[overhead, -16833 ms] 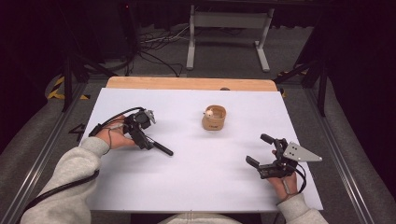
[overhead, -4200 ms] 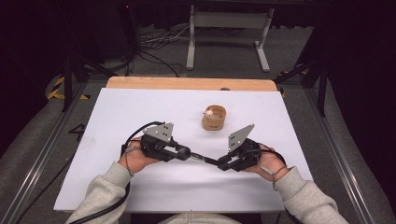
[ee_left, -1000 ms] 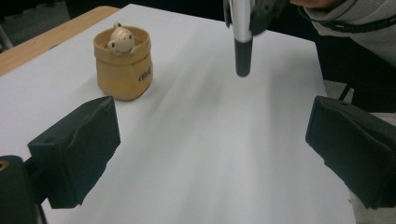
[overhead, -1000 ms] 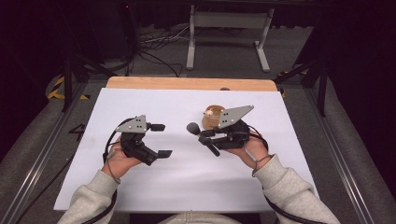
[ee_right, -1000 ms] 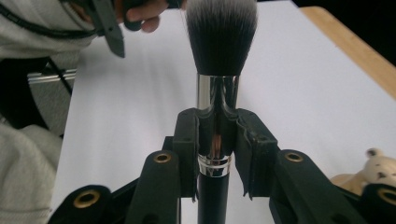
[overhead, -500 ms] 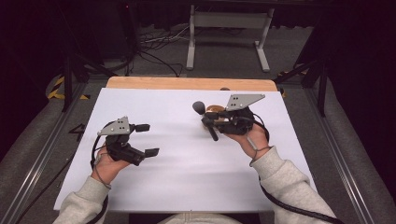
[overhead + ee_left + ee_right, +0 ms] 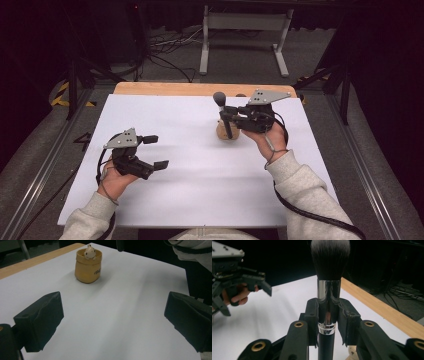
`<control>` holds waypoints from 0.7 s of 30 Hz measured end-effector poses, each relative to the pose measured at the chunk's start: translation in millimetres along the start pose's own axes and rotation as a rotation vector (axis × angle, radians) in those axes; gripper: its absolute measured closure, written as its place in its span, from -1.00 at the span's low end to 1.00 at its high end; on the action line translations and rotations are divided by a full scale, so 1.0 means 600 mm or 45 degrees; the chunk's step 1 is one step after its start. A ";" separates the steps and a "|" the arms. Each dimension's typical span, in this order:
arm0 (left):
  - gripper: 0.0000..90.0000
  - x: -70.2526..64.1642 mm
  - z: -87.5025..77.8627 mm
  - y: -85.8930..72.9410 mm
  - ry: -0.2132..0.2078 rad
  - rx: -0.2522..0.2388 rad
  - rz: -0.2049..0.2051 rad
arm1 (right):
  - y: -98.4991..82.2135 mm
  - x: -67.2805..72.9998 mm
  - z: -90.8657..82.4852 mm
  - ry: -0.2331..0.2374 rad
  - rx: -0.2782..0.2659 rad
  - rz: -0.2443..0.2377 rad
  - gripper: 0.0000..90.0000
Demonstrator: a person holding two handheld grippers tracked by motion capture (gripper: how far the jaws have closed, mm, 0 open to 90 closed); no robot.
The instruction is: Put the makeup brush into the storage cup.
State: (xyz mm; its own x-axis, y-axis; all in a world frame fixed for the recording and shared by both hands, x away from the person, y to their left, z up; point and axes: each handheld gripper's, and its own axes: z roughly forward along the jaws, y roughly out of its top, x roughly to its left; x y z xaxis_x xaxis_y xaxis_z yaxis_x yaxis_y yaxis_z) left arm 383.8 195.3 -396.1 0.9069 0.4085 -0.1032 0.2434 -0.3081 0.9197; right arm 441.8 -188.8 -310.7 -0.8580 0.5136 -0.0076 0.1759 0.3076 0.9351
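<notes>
A recording studio or lab set up for capturing manipulation work. A white sheet [image 7: 200, 190] covers a wooden-edged table [image 7: 165, 89] under bright light, while the surrounding room is dark. Grey carpet [image 7: 240, 55] lies beyond, strewn with loose black cables [image 7: 165, 50]. A metal stand [image 7: 242, 22] rises behind the table, and yellow-and-black hazard tape [image 7: 65, 95] marks the floor beside metal rails [image 7: 45, 160].
</notes>
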 end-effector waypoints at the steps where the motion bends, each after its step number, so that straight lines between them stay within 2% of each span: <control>1: -0.94 0.000 0.000 -0.001 0.001 0.001 0.001 | 0.001 -0.003 0.000 -0.009 -0.012 0.012 0.59; 13: -0.95 0.003 0.009 -0.005 0.023 -0.001 0.000 | 0.005 -0.029 0.004 -0.131 -0.090 0.084 0.59; 16: -0.95 0.004 0.011 -0.006 0.027 0.012 0.020 | 0.007 -0.033 0.006 -0.154 -0.101 0.094 0.59; 17: -0.95 0.003 0.012 -0.007 0.023 0.012 0.006 | 0.008 -0.035 0.006 -0.166 -0.104 0.094 0.59; 21: -0.95 0.004 0.011 -0.008 0.029 0.013 0.002 | 0.010 -0.041 0.009 -0.209 -0.121 0.105 0.59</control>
State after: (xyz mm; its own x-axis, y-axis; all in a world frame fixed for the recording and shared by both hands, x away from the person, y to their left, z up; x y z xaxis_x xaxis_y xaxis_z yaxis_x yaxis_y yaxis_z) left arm 387.2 192.4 -403.2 0.8993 0.4273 -0.0934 0.2458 -0.3169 0.9160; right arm 466.8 -195.1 -306.9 -0.7510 0.6600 0.0204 0.1894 0.1858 0.9642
